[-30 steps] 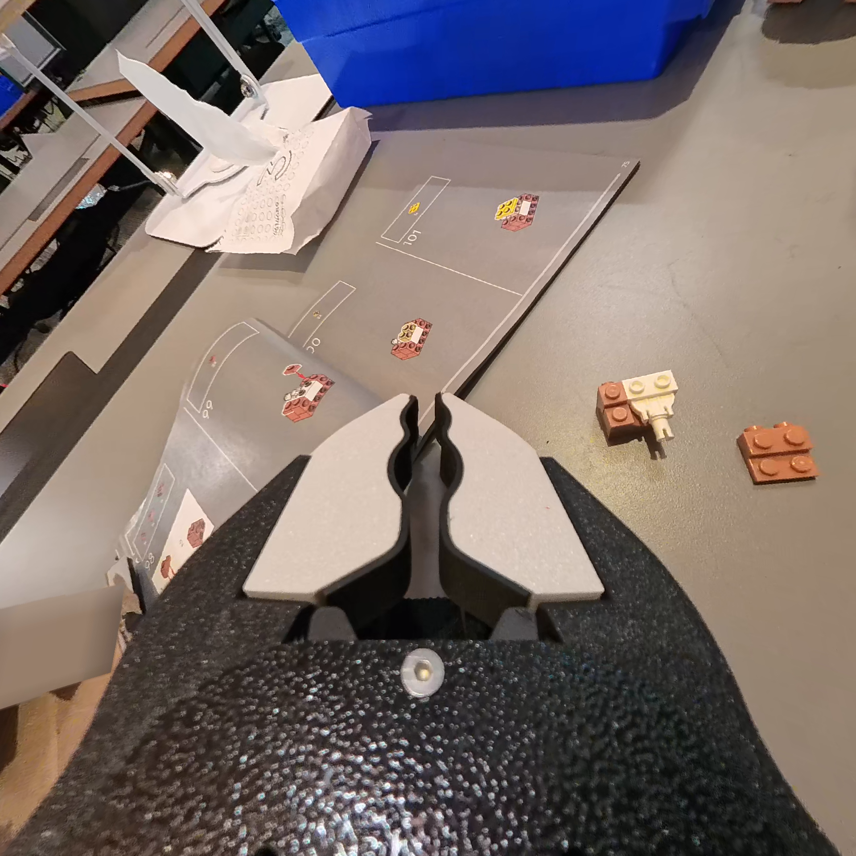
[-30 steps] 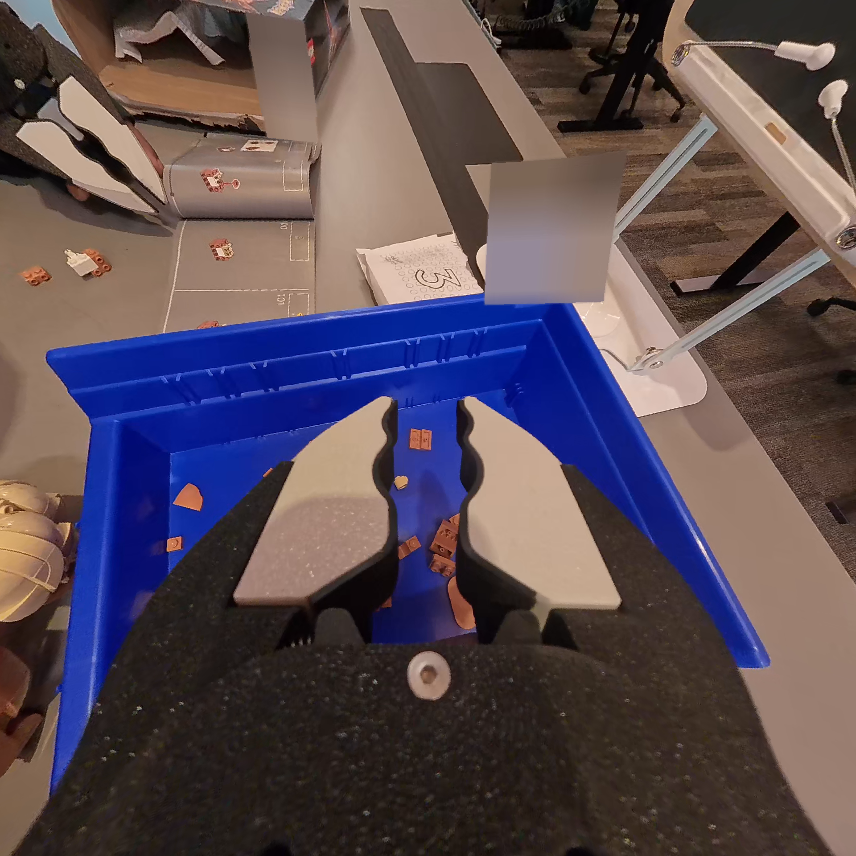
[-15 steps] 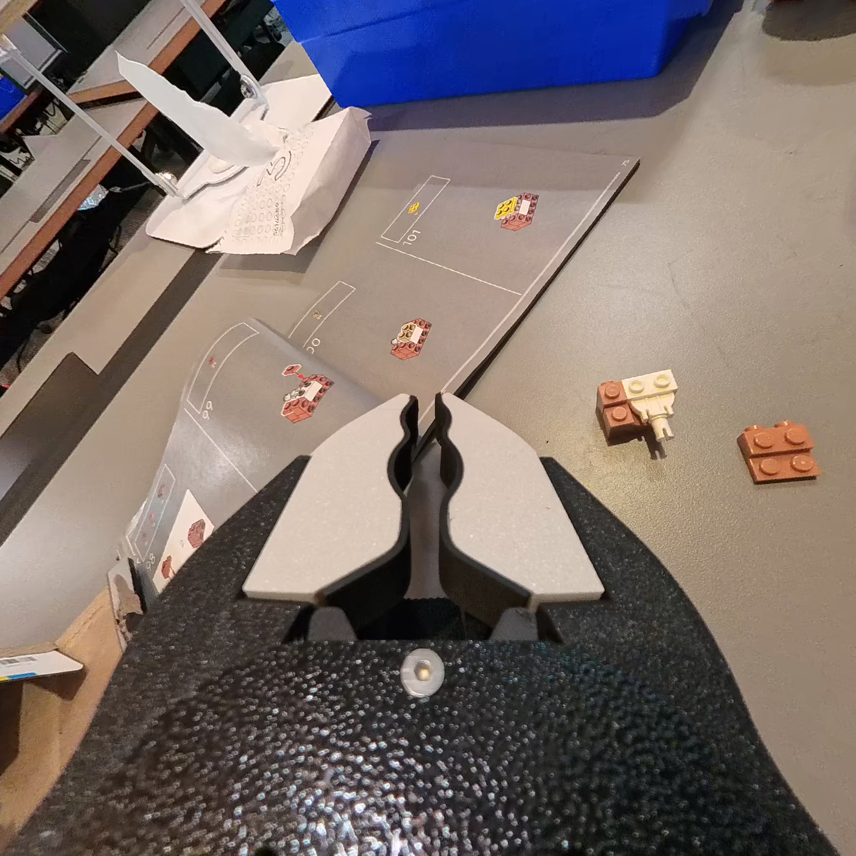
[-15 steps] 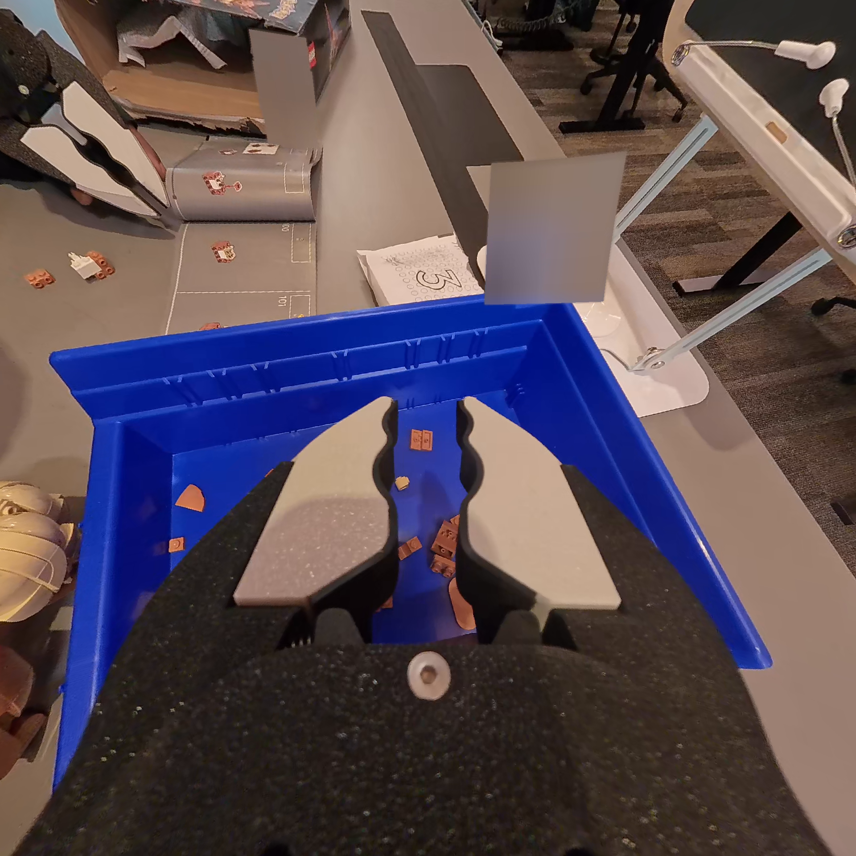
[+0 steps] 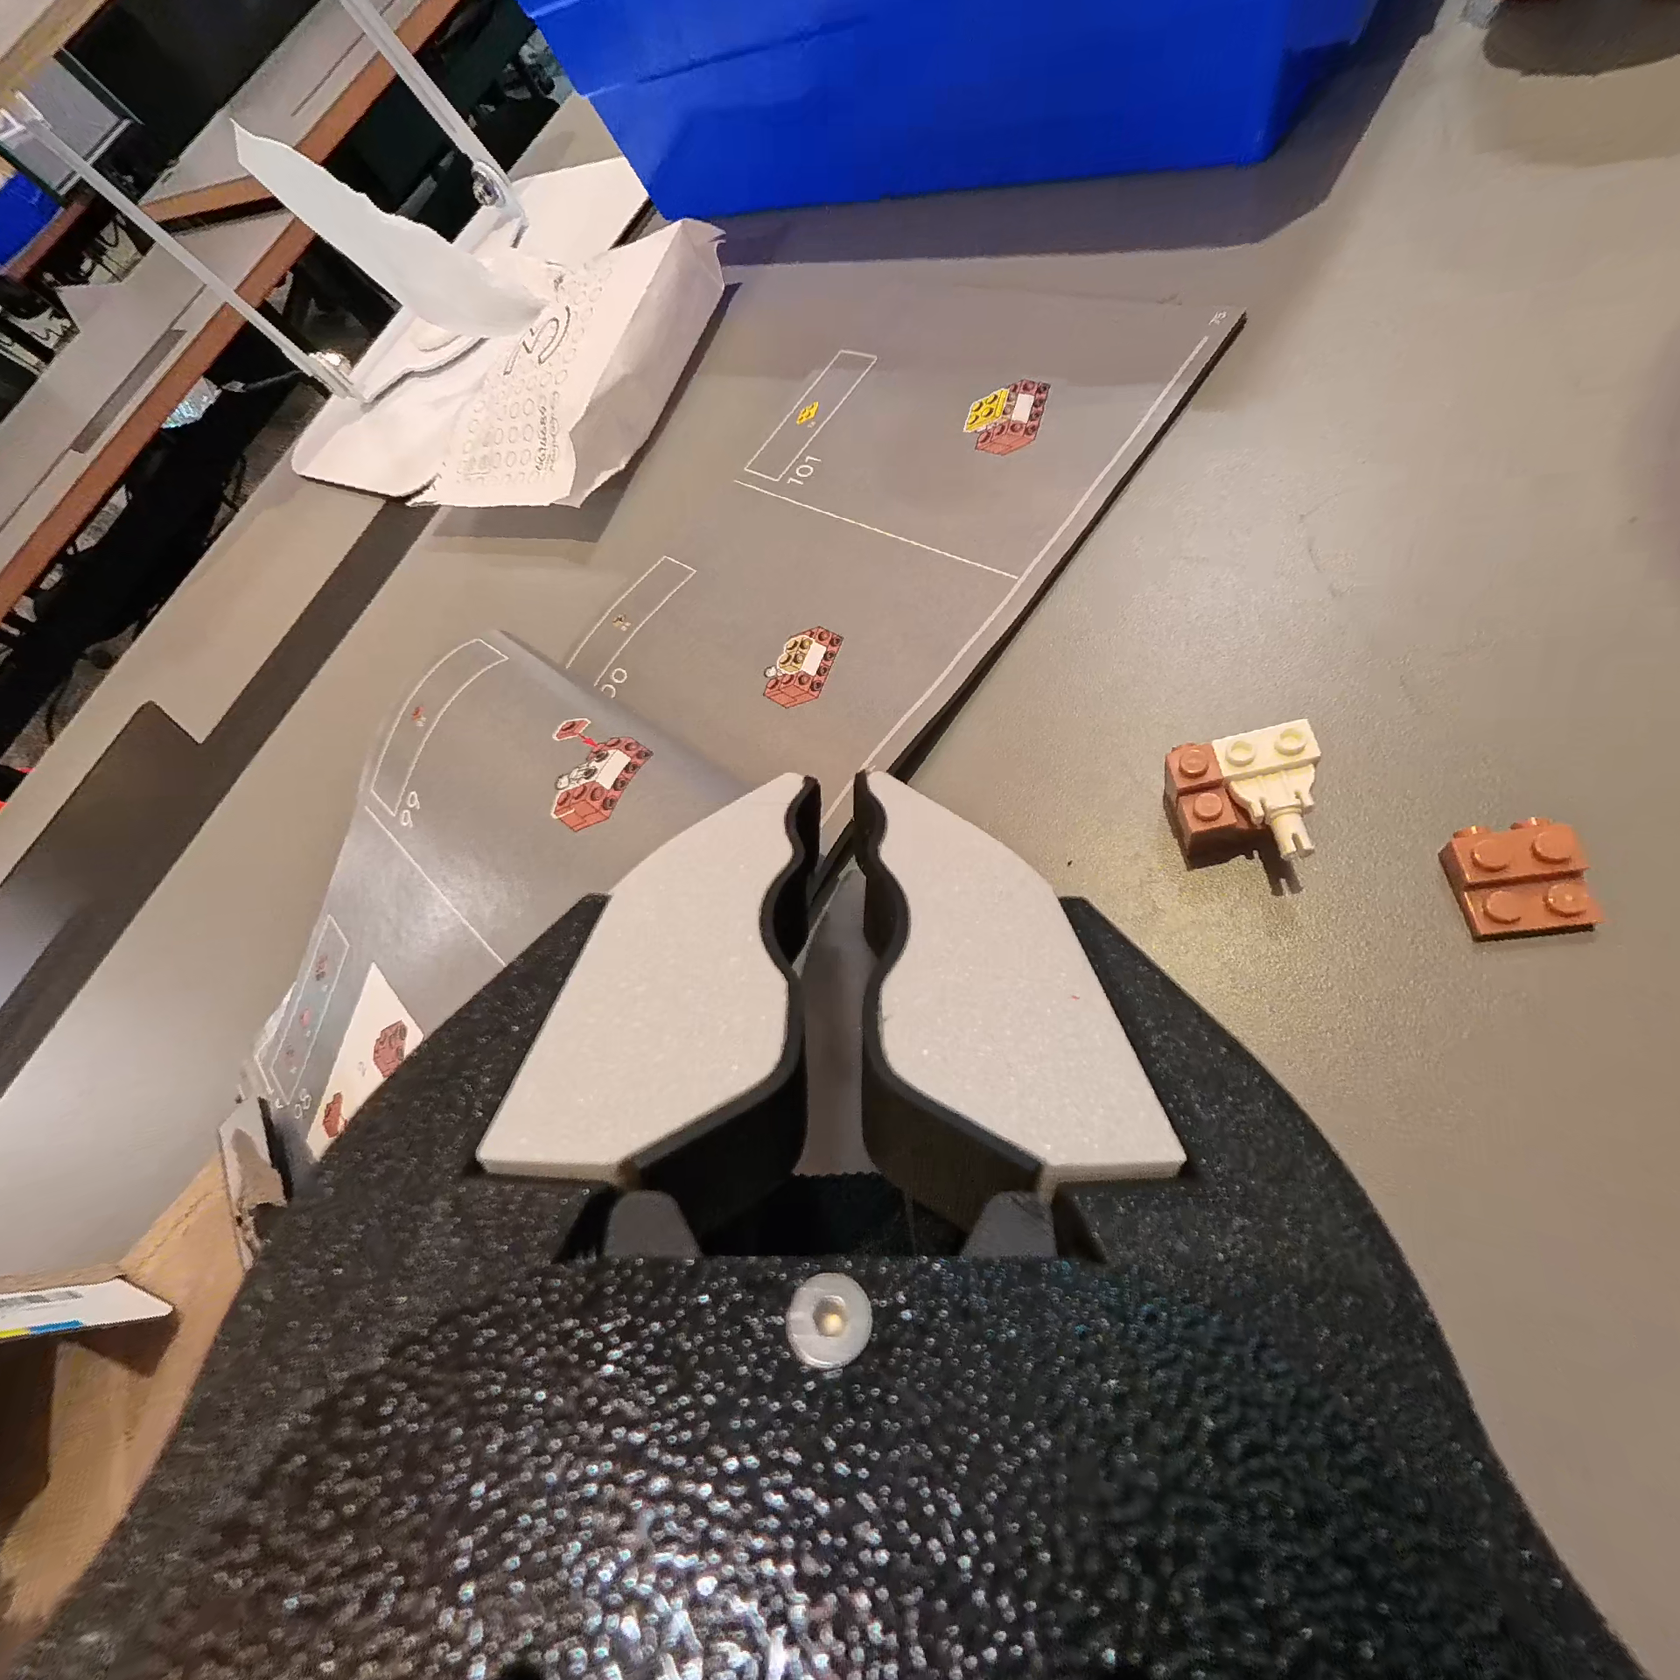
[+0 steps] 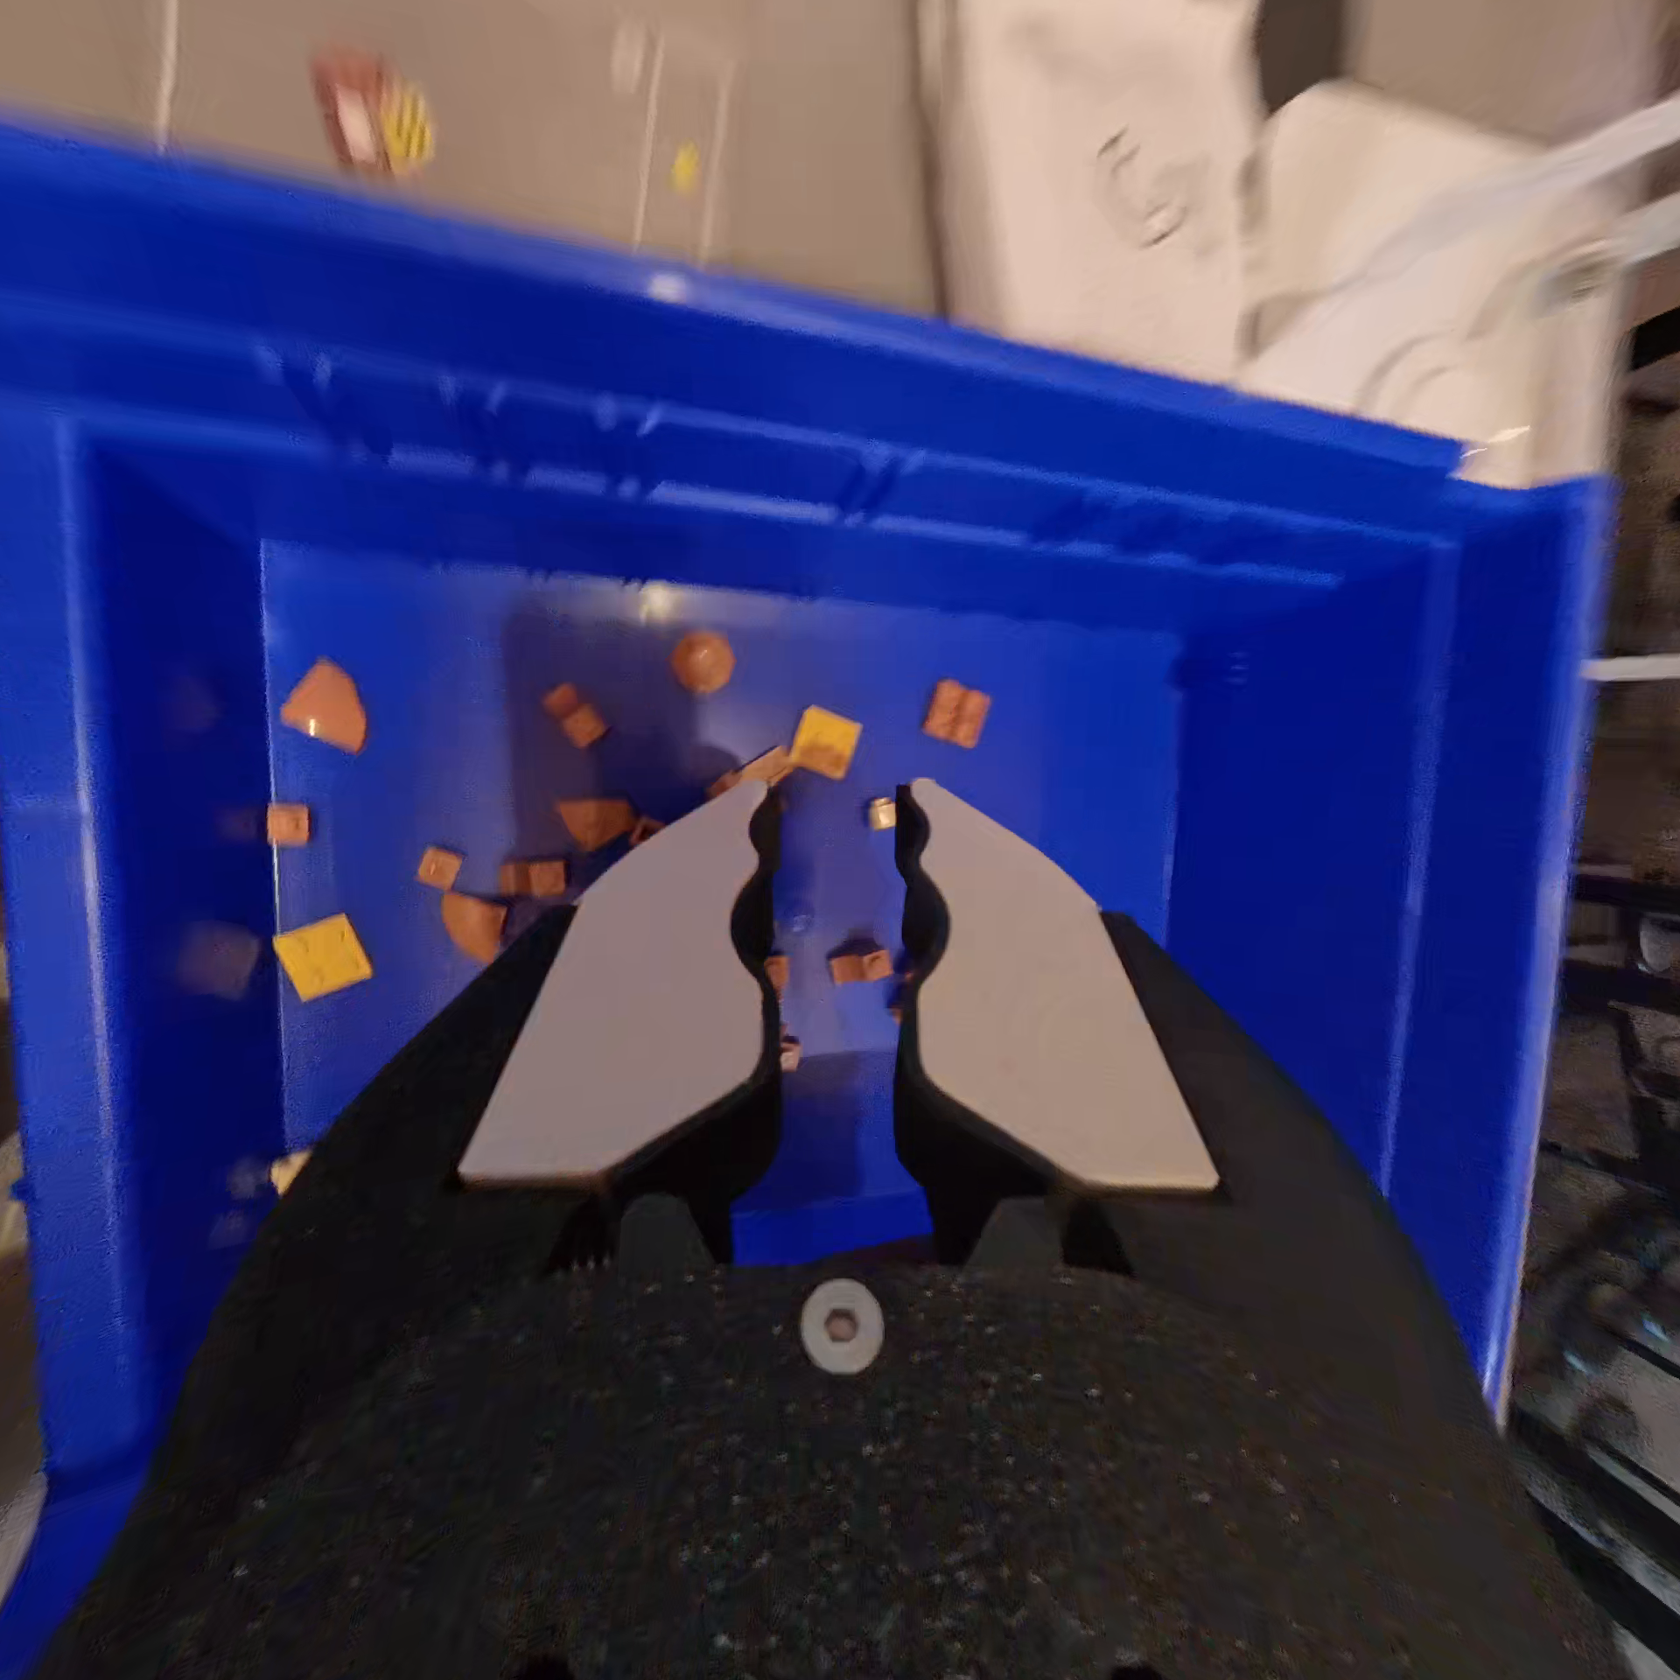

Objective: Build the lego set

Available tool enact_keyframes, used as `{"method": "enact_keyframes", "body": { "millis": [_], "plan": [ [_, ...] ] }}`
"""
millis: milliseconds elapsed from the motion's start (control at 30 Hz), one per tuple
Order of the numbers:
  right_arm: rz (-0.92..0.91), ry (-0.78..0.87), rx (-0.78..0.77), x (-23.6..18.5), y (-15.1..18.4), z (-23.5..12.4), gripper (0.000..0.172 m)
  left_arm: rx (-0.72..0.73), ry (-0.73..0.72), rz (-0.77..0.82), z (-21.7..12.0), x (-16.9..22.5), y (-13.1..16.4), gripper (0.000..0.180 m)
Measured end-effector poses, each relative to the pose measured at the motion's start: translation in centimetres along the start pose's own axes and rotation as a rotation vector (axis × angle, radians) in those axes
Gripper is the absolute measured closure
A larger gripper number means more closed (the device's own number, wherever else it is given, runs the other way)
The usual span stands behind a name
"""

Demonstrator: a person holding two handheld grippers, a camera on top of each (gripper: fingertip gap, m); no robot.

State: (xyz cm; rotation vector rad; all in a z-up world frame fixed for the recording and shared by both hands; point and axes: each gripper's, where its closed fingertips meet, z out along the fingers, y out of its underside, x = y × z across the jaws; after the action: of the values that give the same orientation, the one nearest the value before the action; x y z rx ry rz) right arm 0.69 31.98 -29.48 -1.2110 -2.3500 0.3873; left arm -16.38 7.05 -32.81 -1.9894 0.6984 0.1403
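Left tool (image 5: 836, 791): jaws nearly shut with a thin slit, nothing between them; poised over the booklet (image 5: 909, 509) edge, mid-frame.
Right tool (image 6: 836, 800): jaws parted, nothing gripped; aimed down into the bin (image 6: 1500, 818), view blurred.
Bin contents: loose brown and yellow pieces; a yellow plate (image 6: 825, 741) just above the tips.
Bench (image 5: 1364, 455): brown-white assembly (image 5: 1241, 791) and brown plate (image 5: 1518, 886) at right, within reach, probably laid out for building.

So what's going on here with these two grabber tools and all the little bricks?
A person holds two handheld grippers. The right gripper hangs, jaws apart and empty, inside a blue plastic bin scattered with small brown and yellow bricks. The left gripper, nearly closed on nothing, hovers over the edge of an open grey instruction booklet, near a brown-and-white brick assembly and a brown plate.
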Motion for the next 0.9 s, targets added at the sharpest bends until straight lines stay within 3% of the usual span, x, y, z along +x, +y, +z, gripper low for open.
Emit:
{"method": "enact_keyframes", "body": {
  "millis": [200,333,433,600,900],
  "plan": [
    [-0.105,-0.048,-0.281,-1.8,2.6,3.5,0.147,-0.007,-0.005,0.011,0.1,0.0,0.1,0.174],
    [-0.138,-0.019,-0.211,-1.0,1.9,3.5,0.153,-0.008,-0.011,-0.01,0.1,-0.3,0.1,0.175],
    [-0.132,-0.094,-0.165,-1.4,1.1,3.4,0.156,-0.006,-0.013,-0.013,0.1,-0.3,0.1,0.175],
    [-0.155,-0.177,-0.225,-2.5,1.9,4.4,0.157,-0.011,-0.014,-0.002,0.1,-0.2,0.1,0.175],
    [-0.176,-0.176,-0.24,-3.0,1.8,5.0,0.161,-0.01,-0.018,0.004,0.1,-0.2,0.1,0.175]
  ]
}}
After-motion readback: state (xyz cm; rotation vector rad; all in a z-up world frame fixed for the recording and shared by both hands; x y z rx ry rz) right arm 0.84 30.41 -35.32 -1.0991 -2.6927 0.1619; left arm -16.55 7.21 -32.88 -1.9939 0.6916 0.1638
